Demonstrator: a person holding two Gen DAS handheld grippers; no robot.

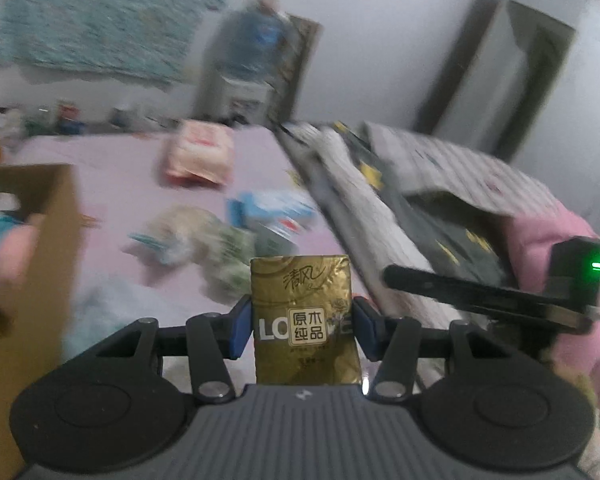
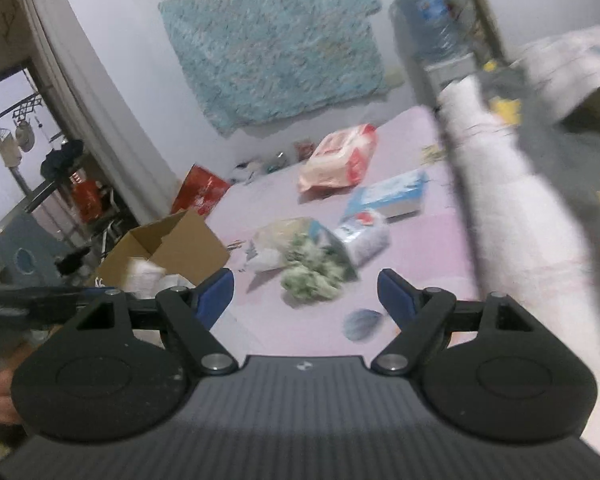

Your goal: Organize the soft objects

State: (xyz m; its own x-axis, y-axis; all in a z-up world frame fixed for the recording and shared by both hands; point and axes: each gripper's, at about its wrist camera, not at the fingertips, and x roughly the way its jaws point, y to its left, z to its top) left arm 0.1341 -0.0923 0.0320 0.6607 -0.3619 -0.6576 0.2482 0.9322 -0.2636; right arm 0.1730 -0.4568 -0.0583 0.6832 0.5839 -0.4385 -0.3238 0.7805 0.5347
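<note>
Gold foil tissue packet [image 1: 305,322] stands upright at lower centre of the left wrist view, pinched between the left gripper's [image 1: 303,330] blue pads. Only the right wrist view shows the right gripper [image 2: 306,298] spread and empty over the pink bedsheet [image 2: 416,264], with an open brown cardboard box [image 2: 168,250] at centre left.
</note>
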